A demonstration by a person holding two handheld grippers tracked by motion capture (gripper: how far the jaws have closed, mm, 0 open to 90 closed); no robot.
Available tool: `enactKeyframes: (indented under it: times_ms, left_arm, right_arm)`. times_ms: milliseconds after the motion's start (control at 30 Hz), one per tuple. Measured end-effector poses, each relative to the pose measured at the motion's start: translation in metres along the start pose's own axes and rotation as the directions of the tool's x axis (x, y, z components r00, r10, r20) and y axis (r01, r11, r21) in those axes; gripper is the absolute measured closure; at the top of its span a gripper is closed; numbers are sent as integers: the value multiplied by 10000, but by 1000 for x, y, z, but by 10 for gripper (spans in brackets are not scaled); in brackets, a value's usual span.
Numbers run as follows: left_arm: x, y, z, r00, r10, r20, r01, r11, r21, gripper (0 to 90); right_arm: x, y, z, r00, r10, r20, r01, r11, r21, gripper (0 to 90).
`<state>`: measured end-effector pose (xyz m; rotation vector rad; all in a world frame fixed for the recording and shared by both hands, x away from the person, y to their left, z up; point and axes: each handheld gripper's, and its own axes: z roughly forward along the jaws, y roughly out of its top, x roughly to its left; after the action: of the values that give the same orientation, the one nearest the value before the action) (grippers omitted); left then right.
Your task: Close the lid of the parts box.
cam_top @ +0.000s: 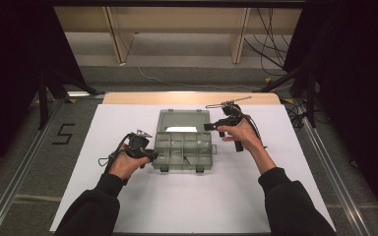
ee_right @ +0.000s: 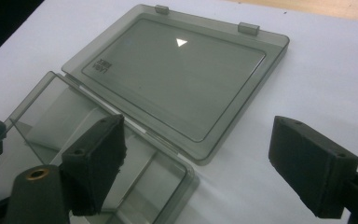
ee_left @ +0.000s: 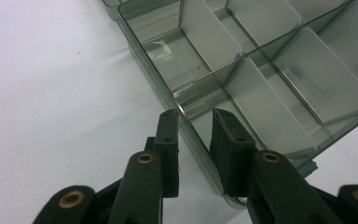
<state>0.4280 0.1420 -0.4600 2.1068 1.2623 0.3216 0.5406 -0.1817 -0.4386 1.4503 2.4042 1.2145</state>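
Shallow, smoke-grey transparent plastic compartment box, open, at the middle of the white-covered desk; flat hinged lid of the same grey plastic folded back flat on the far side, two small latch tabs along its free edge. Interior split by clear dividers into several compartments, with one small dark item in a near compartment, too small to identify. Left tool at the box's near left corner; in the left gripper view, left tool with jaws astride the left side wall, one black pad outside and the other inside the corner compartment, jaws narrowly apart; firm pressure on the wall not discernible. Right tool above the lid's right edge, clear of it; in the right gripper view, right tool with jaws wide apart, nothing between the pads, lid and right end of the box below and ahead. Wooden desk edge bare beyond the white cover.
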Motion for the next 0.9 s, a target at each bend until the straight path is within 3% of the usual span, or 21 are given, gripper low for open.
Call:
enactKeyframes:
  times_ms: [67,167,300,367,400,467,500,533,600,900]
  left_arm:
    - [0,0,0,9999,-115,61,115,9999,0,719]
    - [1,0,0,9999,-137,6,137,9999,4,720]
    - [0,0,0,9998,-190,-3,190,9998,42,720]
    - [0,0,0,9998,-201,3,201,9998,43,719]
    - [0,0,0,9998,-206,9,206,9998,62,719]
    - [0,0,0,9998,-215,-6,215,9997,116,719]
    - [1,1,-2,9998,-195,-20,195,9993,315,719]
    - [1,1,-2,9998,-185,33,184,9991,379,719]
    - [2,1,-2,9999,-96,110,91,9990,426,719]
    - [4,1,-3,9995,-108,284,94,9988,490,718]
  right_arm:
    - [0,4,2,10000,59,-3,-59,9988,493,178]
    - [1,7,9,9999,139,61,-141,9991,405,178]
    - [0,11,17,9999,106,-119,-97,9968,794,216]
    - [0,13,20,9986,524,-34,-517,9929,1072,208]
    - [-2,14,22,9996,271,92,-279,9940,1057,212]
    - [0,16,24,9988,481,95,-489,9918,1179,217]
    - [-1,17,24,9997,259,39,-261,9925,1192,222]
    - [2,18,25,9986,515,84,-521,9908,1247,225]
    - [0,20,28,9997,241,55,-246,9919,1242,231]
    - [-3,17,39,9976,614,309,-650,9887,1354,237]
